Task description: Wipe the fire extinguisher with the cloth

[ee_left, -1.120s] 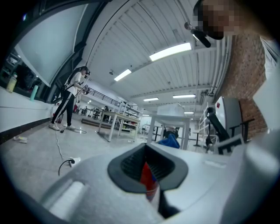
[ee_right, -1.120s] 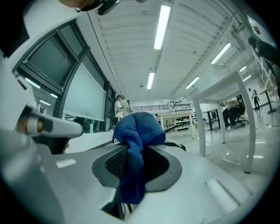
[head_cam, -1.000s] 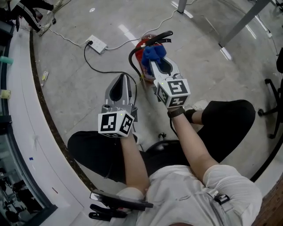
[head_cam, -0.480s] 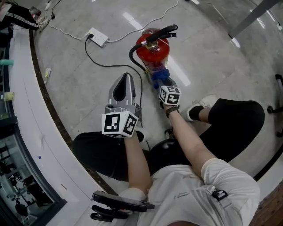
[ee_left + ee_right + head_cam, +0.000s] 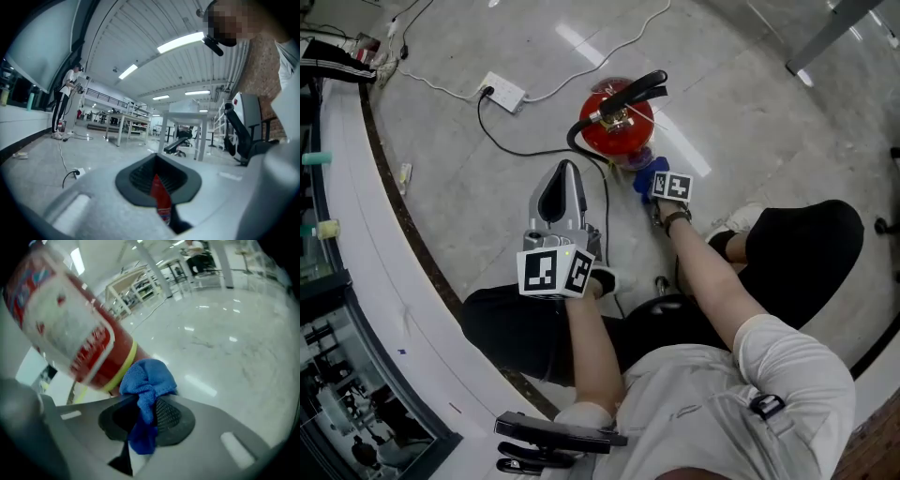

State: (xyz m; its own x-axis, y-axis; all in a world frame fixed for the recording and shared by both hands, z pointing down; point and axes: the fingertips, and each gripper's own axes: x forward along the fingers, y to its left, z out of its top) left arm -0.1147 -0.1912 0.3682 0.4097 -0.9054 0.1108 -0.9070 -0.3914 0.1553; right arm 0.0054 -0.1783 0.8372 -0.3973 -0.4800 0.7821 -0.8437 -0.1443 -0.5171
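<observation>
Cloth (image 5: 146,383) pinched in right gripper (image 5: 652,179) jaws touches the fire extinguisher (image 5: 619,127); left gripper (image 5: 565,174) jaws pressed together.

Your head view is bright and even, with white glare streaks on the polished floor (image 5: 469,197) at 12 and 1 o'clock. In your left gripper view, strip lights (image 5: 180,42) blaze at 12 o'clock; corners fall black. Your right gripper view blurs the fire extinguisher (image 5: 79,338) at 10 o'clock, while the cloth (image 5: 147,380) reads sharp.
</observation>
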